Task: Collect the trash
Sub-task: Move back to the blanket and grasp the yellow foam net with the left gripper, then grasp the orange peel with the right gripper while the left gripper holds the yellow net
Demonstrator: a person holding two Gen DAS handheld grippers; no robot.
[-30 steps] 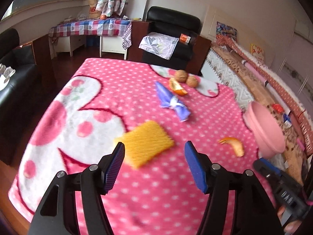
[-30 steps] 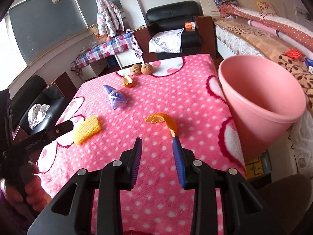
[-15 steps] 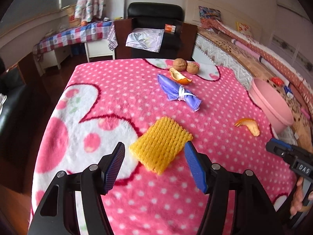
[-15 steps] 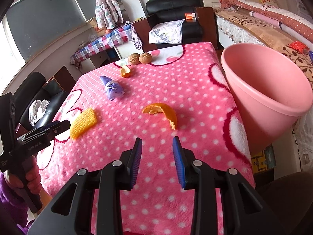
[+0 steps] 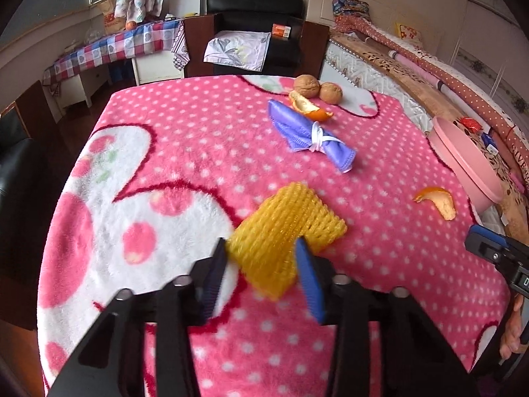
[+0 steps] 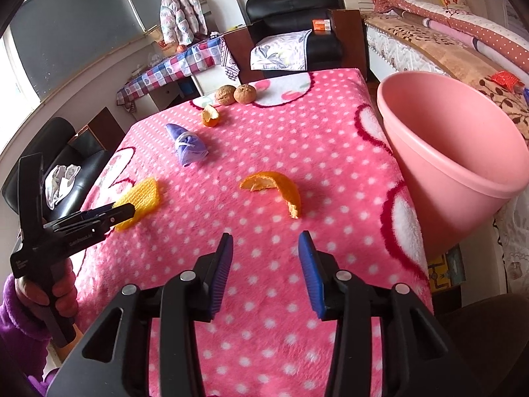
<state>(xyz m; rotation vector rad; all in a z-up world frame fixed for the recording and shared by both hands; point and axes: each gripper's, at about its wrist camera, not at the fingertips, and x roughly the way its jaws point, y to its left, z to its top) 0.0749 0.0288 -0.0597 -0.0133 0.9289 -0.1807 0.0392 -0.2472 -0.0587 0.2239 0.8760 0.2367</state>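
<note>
A yellow foam net [image 5: 284, 228] lies on the pink dotted blanket [image 5: 185, 152], buckled upward between the pads of my left gripper [image 5: 261, 248], whose jaws are closing and press on both its sides. In the right wrist view the same left gripper [image 6: 122, 211] covers the net's [image 6: 142, 195] near end. My right gripper [image 6: 264, 241] hovers just short of a curled orange peel [image 6: 274, 188]; its jaws are opening, with nothing between them. A pink bin [image 6: 463, 165] stands off the blanket's right edge.
A tied purple cloth bundle [image 5: 310, 135], a second orange peel [image 5: 307, 107] and two walnuts [image 5: 317, 87] lie at the far side. A black armchair [image 5: 254, 16] stands beyond the table and a bed [image 6: 446, 43] to the right. A purple-sleeved hand [image 6: 43, 294] holds the left gripper.
My left gripper came down and forward over the yellow foam net and its wide jaws closed on it, arching the net. The right gripper's jaws widened a little.
</note>
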